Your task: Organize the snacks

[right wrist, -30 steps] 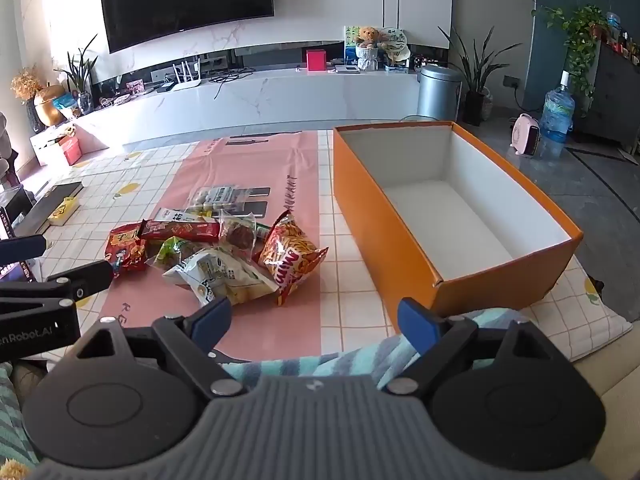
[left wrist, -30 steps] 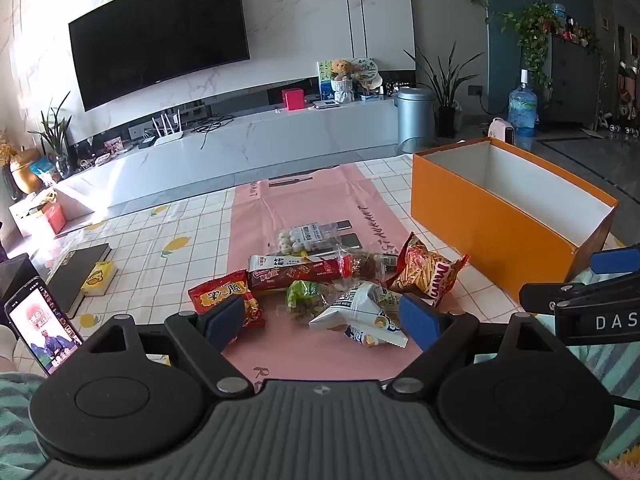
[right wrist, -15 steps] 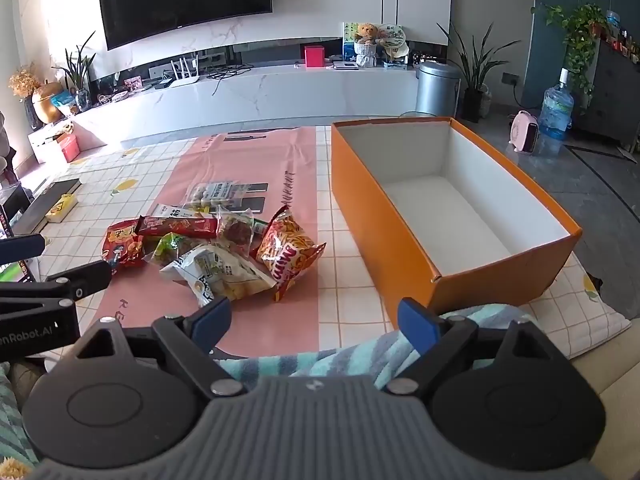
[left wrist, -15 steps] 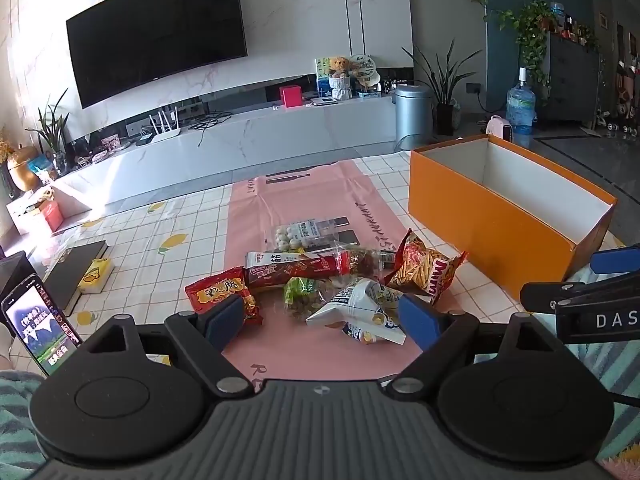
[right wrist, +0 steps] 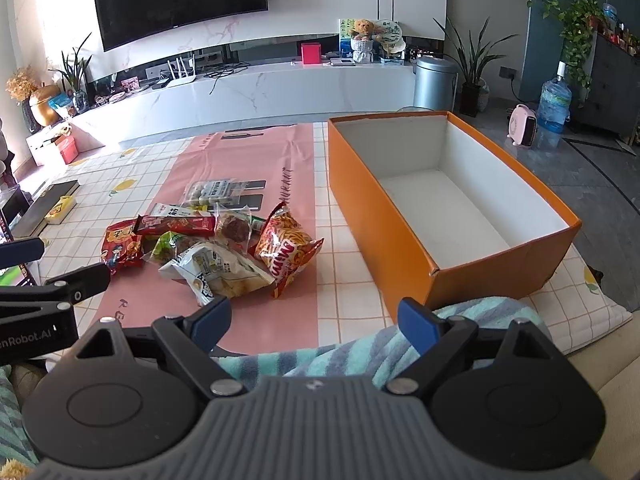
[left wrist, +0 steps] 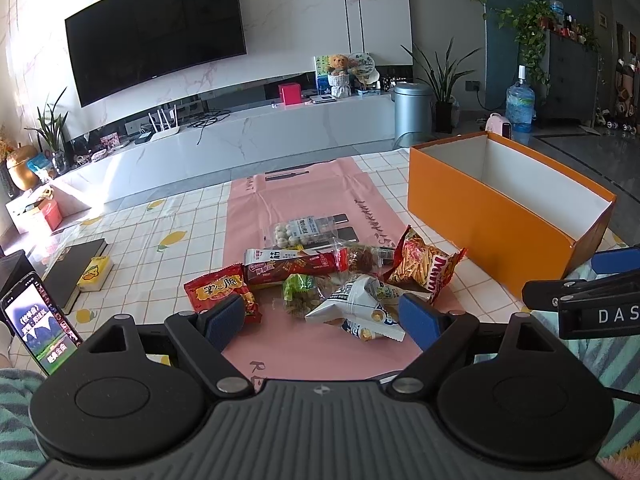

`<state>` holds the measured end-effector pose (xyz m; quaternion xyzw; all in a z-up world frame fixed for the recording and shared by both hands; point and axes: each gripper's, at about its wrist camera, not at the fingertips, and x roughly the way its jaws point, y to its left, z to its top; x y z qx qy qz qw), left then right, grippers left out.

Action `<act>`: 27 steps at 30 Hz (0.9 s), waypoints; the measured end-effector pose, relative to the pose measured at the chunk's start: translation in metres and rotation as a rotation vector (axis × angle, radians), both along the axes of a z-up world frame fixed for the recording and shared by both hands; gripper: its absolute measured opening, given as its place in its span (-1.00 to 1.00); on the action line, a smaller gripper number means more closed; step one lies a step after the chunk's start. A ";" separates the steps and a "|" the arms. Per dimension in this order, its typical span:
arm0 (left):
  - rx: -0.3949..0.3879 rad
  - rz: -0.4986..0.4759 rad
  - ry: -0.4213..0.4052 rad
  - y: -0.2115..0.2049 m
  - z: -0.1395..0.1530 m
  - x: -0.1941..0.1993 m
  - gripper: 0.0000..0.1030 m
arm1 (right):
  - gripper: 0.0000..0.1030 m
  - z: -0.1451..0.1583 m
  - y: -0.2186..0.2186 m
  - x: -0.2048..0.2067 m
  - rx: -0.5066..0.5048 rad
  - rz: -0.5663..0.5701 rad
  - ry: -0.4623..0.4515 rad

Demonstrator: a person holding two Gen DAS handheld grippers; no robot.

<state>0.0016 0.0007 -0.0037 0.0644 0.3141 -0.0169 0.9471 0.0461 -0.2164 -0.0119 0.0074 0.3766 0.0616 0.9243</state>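
A pile of snack packets lies on the pink mat (left wrist: 312,192): a red packet (left wrist: 216,286), a long red biscuit pack (left wrist: 292,266), a green bag (left wrist: 300,294), a white bag (left wrist: 356,300), an orange Mimi bag (left wrist: 424,266) and a clear pack of white balls (left wrist: 300,232). The open, empty orange box (right wrist: 448,200) stands to their right. My left gripper (left wrist: 322,320) is open, just short of the pile. My right gripper (right wrist: 316,320) is open and empty above a striped cloth (right wrist: 360,348), near the box's front corner.
A phone (left wrist: 38,322) with a lit screen stands at the left. A black book (left wrist: 74,266) and a yellow box (left wrist: 94,274) lie on the checked tablecloth. A TV console, a bin and plants stand beyond the table.
Both grippers have shifted only slightly; the view has edged a little closer to the snacks. Both stay open. Nothing on the table has moved.
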 end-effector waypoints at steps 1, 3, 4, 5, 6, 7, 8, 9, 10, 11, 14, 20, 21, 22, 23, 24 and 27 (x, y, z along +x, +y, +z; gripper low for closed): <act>0.000 0.001 0.001 0.000 0.000 0.000 0.97 | 0.70 0.000 0.000 0.000 0.000 -0.002 0.002; -0.001 0.000 0.001 0.000 0.000 -0.001 0.97 | 0.70 -0.001 -0.001 0.000 0.002 -0.004 0.005; -0.001 0.000 0.001 0.000 0.000 -0.001 0.97 | 0.70 -0.002 -0.001 -0.001 0.003 -0.005 0.006; 0.000 -0.001 0.001 0.000 0.000 -0.001 0.97 | 0.70 -0.002 -0.002 -0.001 0.005 -0.007 0.008; 0.000 -0.001 0.001 0.000 0.000 -0.001 0.97 | 0.70 -0.001 -0.002 -0.001 0.005 -0.008 0.010; 0.001 -0.001 0.001 0.000 0.000 -0.001 0.97 | 0.70 -0.002 -0.003 -0.001 0.005 -0.009 0.011; 0.001 -0.002 0.001 0.001 0.000 -0.001 0.97 | 0.70 -0.002 -0.003 -0.001 0.006 -0.010 0.012; 0.000 -0.001 0.001 0.001 0.000 -0.001 0.97 | 0.70 -0.002 -0.003 0.000 0.005 -0.011 0.012; 0.000 -0.001 0.001 0.001 0.000 -0.001 0.97 | 0.70 -0.001 -0.003 -0.001 0.005 -0.013 0.012; -0.001 -0.001 0.001 0.001 0.000 -0.001 0.97 | 0.70 -0.001 -0.003 -0.001 0.005 -0.014 0.012; 0.000 0.000 0.001 0.000 0.000 -0.001 0.97 | 0.70 -0.001 -0.004 -0.001 0.005 -0.017 0.013; 0.000 0.000 0.002 0.000 -0.001 -0.001 0.97 | 0.74 -0.002 -0.005 0.000 0.004 -0.023 0.016; 0.000 0.000 0.002 0.000 -0.001 -0.001 0.97 | 0.80 -0.001 -0.005 0.000 0.005 -0.024 0.016; 0.000 0.000 0.003 0.000 -0.001 -0.001 0.97 | 0.81 -0.001 -0.005 0.000 0.005 -0.025 0.013; 0.000 -0.001 0.004 0.001 -0.002 0.000 0.97 | 0.81 0.000 -0.005 -0.001 0.005 -0.025 0.012; 0.002 -0.002 0.006 0.001 -0.002 -0.001 0.97 | 0.81 0.000 -0.004 -0.001 0.004 -0.025 0.011; 0.001 -0.003 0.005 0.001 -0.003 -0.001 0.97 | 0.81 0.000 -0.005 -0.001 0.004 -0.027 0.011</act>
